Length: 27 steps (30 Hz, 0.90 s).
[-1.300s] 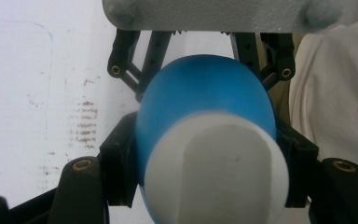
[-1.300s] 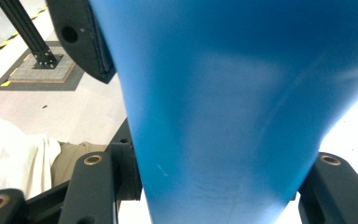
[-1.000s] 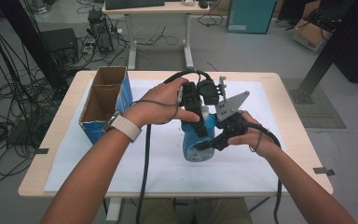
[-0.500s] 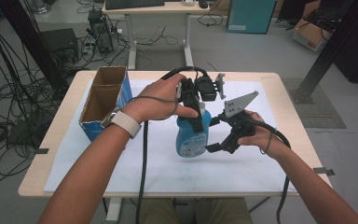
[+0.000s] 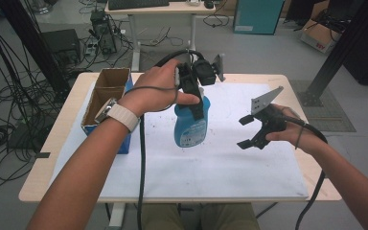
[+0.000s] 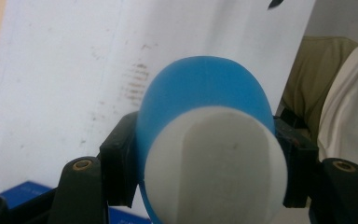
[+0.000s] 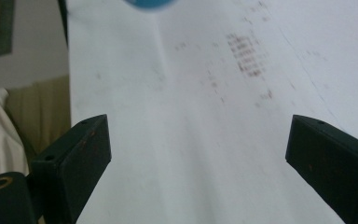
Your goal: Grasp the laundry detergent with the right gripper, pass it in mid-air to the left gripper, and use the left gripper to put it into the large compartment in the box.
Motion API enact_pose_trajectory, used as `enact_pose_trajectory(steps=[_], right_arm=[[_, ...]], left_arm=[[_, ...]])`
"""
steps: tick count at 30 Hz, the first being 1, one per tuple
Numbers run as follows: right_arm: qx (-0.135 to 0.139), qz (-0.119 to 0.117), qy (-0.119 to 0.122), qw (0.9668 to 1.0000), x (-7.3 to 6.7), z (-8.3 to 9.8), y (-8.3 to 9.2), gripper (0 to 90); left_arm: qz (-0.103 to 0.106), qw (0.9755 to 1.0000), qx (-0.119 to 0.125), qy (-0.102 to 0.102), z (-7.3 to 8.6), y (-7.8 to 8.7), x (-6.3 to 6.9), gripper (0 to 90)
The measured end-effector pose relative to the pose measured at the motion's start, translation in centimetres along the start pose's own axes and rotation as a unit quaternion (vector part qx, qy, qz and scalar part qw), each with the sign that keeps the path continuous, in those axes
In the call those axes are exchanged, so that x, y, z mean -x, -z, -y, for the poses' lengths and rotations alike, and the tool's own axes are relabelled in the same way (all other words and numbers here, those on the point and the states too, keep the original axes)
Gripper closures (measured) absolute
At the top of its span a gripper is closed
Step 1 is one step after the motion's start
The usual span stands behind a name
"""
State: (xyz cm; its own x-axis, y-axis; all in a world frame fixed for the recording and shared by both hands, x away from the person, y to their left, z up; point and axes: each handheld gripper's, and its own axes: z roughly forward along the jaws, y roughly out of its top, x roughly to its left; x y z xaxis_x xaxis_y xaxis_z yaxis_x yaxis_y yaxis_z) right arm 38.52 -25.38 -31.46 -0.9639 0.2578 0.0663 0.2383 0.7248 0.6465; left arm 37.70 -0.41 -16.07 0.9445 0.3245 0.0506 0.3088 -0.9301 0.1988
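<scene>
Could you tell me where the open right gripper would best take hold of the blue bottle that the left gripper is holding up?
Probably the lower body of the blue bottle, approached from the person's right. The left gripper clamps the neck below the white cap, so the bottle hangs upright with its body free, and the right gripper is open beside it.

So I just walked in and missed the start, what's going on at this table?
A person holds a gripper in each hand. The left gripper is clamped on a blue bottle near its white cap, holding it above the white sheet. The right gripper hangs open beside it, holding nothing. An open cardboard box sits at the table's left.
</scene>
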Motion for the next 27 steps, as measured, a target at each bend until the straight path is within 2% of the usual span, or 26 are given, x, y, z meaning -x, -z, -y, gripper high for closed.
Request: enact_pose_trajectory(steps=[5,7,8,11,15,19,22,27], right_arm=[[-0.053,0.019,-0.012,0.9983,0.8,1.1,1.5,7.1],[-0.067,0.026,-0.012,0.9974,1.0,1.5,2.0,7.3],[-0.070,0.028,-0.012,0.9971,1.1,1.6,2.2,7.3],[-0.074,0.037,-0.015,0.9965,1.1,1.8,2.6,7.7],[-0.083,0.038,-0.011,0.9958,1.0,1.7,2.8,8.3],[-0.101,0.044,-0.004,0.9939,0.9,1.6,2.9,8.4],[-0.111,0.043,-0.003,0.9929,0.9,1.6,3.1,9.1],[-0.121,0.052,0.001,0.9914,1.3,1.5,3.6,9.1]], left_arm=[[-0.011,0.9989,-0.008,0.045,0.0,1.6,-1.2,37.6],[-0.019,0.9976,-0.012,0.065,-0.1,2.3,-1.7,37.6],[-0.018,0.9967,-0.014,0.078,-0.1,2.7,-2.0,37.6],[-0.036,0.9936,-0.021,0.105,-0.3,3.7,-2.7,37.6],[-0.048,0.9884,-0.030,0.141,-0.3,5.1,-3.6,37.6],[-0.053,0.9820,-0.038,0.177,-0.1,6.4,-4.5,37.6],[-0.059,0.9759,-0.040,0.206,0.2,7.4,-5.2,37.6],[-0.073,0.9668,-0.047,0.240,0.8,8.9,-6.0,37.6]])
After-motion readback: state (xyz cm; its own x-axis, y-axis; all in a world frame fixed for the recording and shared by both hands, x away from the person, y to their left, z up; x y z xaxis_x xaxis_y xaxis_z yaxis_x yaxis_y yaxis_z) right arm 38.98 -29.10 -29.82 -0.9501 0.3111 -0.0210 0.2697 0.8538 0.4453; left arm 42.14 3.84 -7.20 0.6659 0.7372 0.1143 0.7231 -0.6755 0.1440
